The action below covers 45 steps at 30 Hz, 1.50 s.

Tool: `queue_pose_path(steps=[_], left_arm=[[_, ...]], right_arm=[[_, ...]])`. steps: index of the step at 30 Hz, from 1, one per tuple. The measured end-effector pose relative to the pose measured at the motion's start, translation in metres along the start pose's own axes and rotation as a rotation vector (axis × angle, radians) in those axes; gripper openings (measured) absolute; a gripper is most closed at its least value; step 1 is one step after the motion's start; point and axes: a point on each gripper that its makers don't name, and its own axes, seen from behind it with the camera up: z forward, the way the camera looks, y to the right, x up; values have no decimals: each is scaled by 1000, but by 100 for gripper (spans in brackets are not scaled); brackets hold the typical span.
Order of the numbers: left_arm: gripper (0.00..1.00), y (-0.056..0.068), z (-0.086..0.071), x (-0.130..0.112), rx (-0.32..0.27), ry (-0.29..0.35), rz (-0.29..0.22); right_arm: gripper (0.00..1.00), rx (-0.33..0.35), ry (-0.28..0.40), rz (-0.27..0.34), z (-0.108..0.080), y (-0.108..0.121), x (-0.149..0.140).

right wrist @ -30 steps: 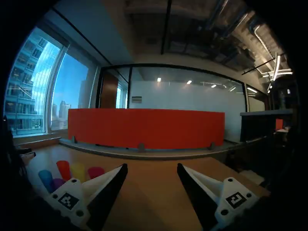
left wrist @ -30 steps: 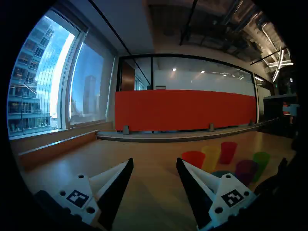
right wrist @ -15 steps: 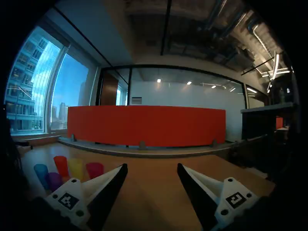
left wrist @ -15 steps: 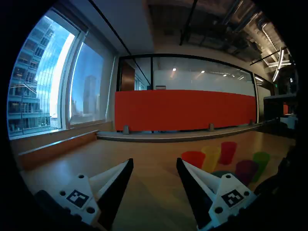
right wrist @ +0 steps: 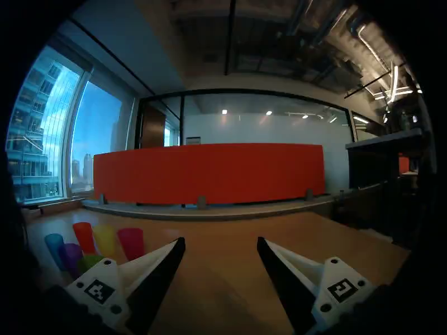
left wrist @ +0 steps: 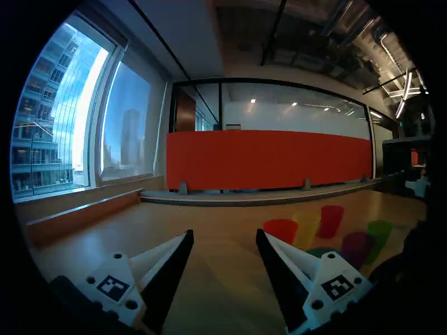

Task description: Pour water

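Left gripper [left wrist: 223, 234] low over the wooden surface [left wrist: 167, 223], fingers spread wide, nothing between them. Right gripper [right wrist: 220, 241] likewise, fingers apart and empty. The coloured cups [left wrist: 305, 226] stand clustered on the surface, right of the left gripper, left of the right one

1. Red partition [left wrist: 268, 159], ctr of frame, w/ glass wall [left wrist: 290, 106] above it.
2. Windows [left wrist: 61, 123], upper left; high-rise bldgs outside.
3. Wood tabletop [left wrist: 218, 223] across lower half.
4. Ceiling strip lights [left wrist: 403, 95], upper right.
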Motion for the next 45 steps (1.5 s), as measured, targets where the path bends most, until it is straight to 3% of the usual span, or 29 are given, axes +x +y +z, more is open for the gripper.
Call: queue_pose_path(steps=[20,45], left_arm=[[82,0,0,0,0,0,0],[82,0,0,0,0,0,0]], right_arm=[[99,-9,-12,10,0,8,-10],[99,-4,-12,-29,-3,4,-12]])
